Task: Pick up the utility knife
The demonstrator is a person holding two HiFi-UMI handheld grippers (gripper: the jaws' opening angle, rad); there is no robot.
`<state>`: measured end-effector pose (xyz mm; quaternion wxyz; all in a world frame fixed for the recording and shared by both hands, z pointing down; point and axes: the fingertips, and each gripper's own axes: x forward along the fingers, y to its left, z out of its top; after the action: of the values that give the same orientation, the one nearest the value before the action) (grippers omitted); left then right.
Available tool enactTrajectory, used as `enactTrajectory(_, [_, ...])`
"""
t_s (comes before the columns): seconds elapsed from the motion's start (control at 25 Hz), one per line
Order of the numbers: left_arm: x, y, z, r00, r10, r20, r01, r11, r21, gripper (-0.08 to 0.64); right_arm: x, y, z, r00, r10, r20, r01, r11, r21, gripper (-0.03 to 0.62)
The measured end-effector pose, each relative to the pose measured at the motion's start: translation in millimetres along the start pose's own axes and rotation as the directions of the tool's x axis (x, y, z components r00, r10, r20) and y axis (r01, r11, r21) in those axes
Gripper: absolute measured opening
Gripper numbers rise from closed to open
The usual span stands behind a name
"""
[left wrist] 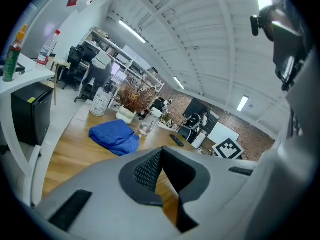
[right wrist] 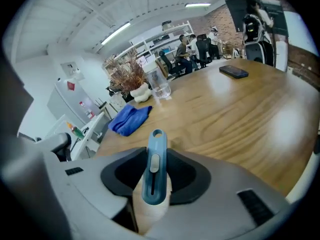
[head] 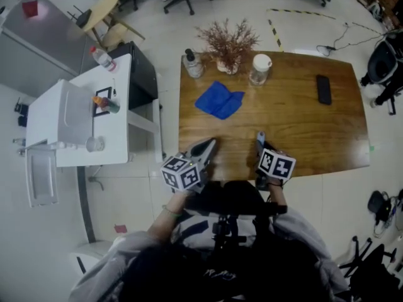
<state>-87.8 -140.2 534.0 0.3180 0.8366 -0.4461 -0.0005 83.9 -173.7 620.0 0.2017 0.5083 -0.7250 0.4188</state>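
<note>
Blue utility knife (right wrist: pixel 153 170) clamped between the jaws of the right gripper (head: pixel 262 148) by the near edge of the wooden table (head: pixel 302 131), its long axis running along the jaws toward the far edge; left gripper (head: pixel 210 146) alongside, closed on nothing

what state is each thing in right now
right gripper, shut on the utility knife
utility knife, held between its jaws
left gripper, shut, empty
blue cloth, crumpled on the table
jar, upright, lid on
phone, lying flat
</note>
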Motion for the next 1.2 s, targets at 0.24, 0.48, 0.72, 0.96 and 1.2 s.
enactTrajectory(0.24, [10.7,-7.8,-1.3,0.998,-0.058,-0.02,0.058,0.998,0.019,0.006,-42.7,19.9,27.0,0.991,0.051,0.121,-0.056,0.998,0.038,0.138])
enactTrajectory(0.48, [25.6,-28.6,5.3,0.984,-0.177,0.007,0.177,0.984,0.006,0.006,-77.8,30.1,32.9,0.981,0.068,0.184,-0.08,0.995,0.062,0.138])
enactTrajectory(0.72, [35.6,-35.5,3.5,0.981,-0.191,-0.018,0.192,0.98,0.044,0.005,-85.9,24.0,24.0,0.982,0.046,0.183,-0.061,0.995,0.079,0.138])
enactTrajectory(0.96, [41.2,-32.5,1.9,0.987,-0.152,-0.059,0.157,0.983,0.099,0.005,-86.4,24.0,25.5,0.982,0.045,0.182,-0.06,0.995,0.077,0.138])
enactTrajectory(1.2, [43.2,-30.3,-2.5,0.986,-0.128,-0.103,0.141,0.982,0.128,0.005,-83.5,27.0,25.3,0.984,0.05,0.17,-0.063,0.996,0.069,0.138])
